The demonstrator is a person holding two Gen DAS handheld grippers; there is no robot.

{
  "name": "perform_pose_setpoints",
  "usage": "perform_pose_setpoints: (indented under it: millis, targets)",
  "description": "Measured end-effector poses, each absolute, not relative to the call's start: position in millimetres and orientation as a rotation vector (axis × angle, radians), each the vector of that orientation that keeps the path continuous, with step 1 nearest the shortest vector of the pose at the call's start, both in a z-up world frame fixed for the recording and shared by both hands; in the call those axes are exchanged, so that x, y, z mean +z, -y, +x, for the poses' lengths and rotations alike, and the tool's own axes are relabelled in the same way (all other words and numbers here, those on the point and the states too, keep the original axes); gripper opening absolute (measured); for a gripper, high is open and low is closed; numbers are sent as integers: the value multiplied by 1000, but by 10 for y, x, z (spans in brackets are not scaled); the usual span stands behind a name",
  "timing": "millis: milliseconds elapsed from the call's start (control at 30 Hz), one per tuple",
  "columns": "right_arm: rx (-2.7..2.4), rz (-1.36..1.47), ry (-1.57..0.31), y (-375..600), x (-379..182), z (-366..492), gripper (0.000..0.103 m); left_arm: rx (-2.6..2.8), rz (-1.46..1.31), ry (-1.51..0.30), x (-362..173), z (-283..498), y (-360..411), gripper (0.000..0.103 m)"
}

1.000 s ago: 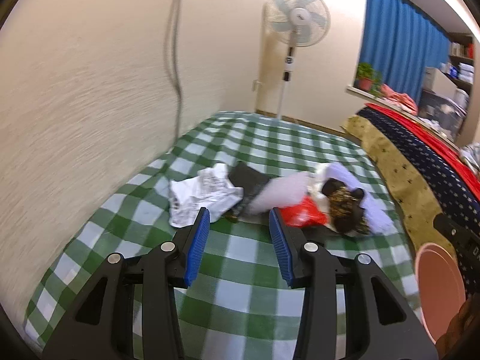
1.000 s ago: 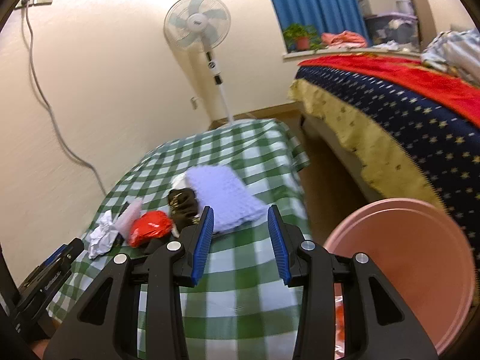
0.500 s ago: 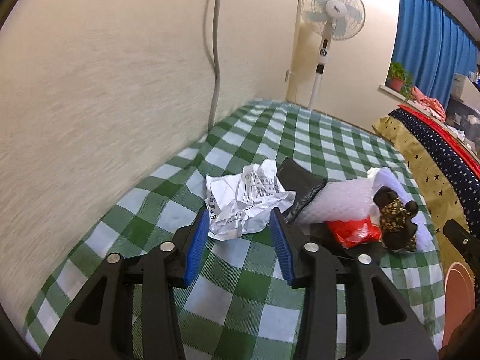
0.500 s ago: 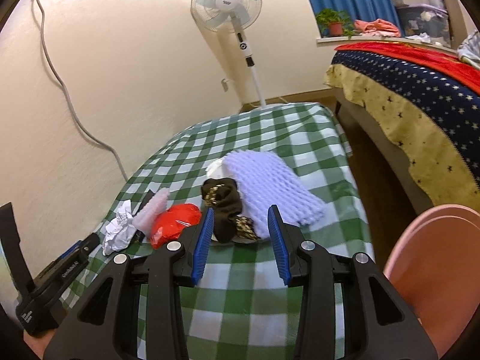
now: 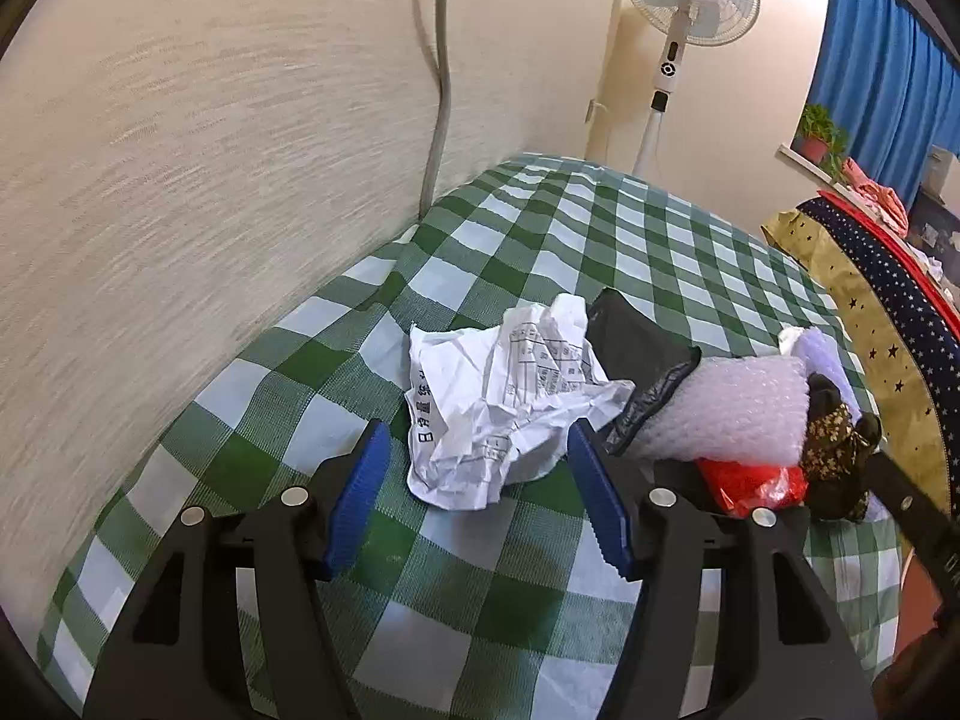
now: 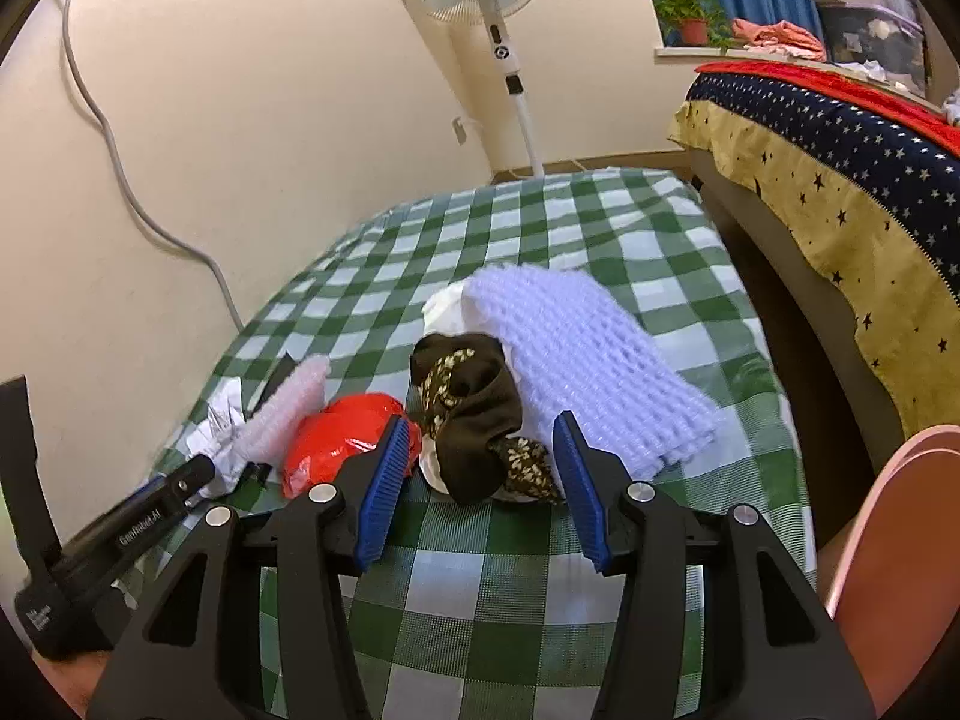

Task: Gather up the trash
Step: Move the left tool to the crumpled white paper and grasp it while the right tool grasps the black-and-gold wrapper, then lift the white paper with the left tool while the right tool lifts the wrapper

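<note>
My left gripper is spread wide, crumpled paper sitting between the blue pads, not pinched. At 2 o'clock of the paper: black bag, bubble wrap, red wrapper. My right gripper also gapes, nothing gripped, brown sock right between its tips; knitted cloth at 1 o'clock of the sock, touching it. All on the checked cloth. Pink bin at 4 o'clock in the right view

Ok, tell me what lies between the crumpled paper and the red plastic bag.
In the left wrist view, a black pouch and a pink bubble-wrap piece lie between the crumpled paper and red plastic bag.
</note>
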State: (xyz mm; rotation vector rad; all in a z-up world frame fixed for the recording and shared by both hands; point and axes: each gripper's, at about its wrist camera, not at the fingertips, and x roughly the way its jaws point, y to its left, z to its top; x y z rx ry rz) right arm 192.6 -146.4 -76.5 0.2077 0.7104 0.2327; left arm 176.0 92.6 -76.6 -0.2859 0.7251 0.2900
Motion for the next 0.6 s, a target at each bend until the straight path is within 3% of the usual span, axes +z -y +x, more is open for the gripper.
perform_pose_setpoints:
  millis: [100, 133, 167, 300, 433, 600]
  targets:
    - [232, 197, -730, 1438, -818, 1956, 45, 289, -321, -736, -800, 1788, -995, 60]
    - [231, 195, -739, 1433, -837, 1967, 41, 283, -331, -749, -822, 1800, -1005, 60]
    - [233, 194, -749, 1427, -855, 1980, 30, 278, -331, -757, -839, 1804, -1002, 59]
    - [252, 189, -746, 1394, -820, 1972, 8, 250, -315, -769, -855, 1795, -952, 26]
    - [278, 170, -716, 1340, -682, 1888, 7, 247, -310, -739, -777, 1726, -929, 10]
    - [272, 169, -691, 1372, -549, 1743, 6, 232, -301, -709, -660, 1602, -898, 8]
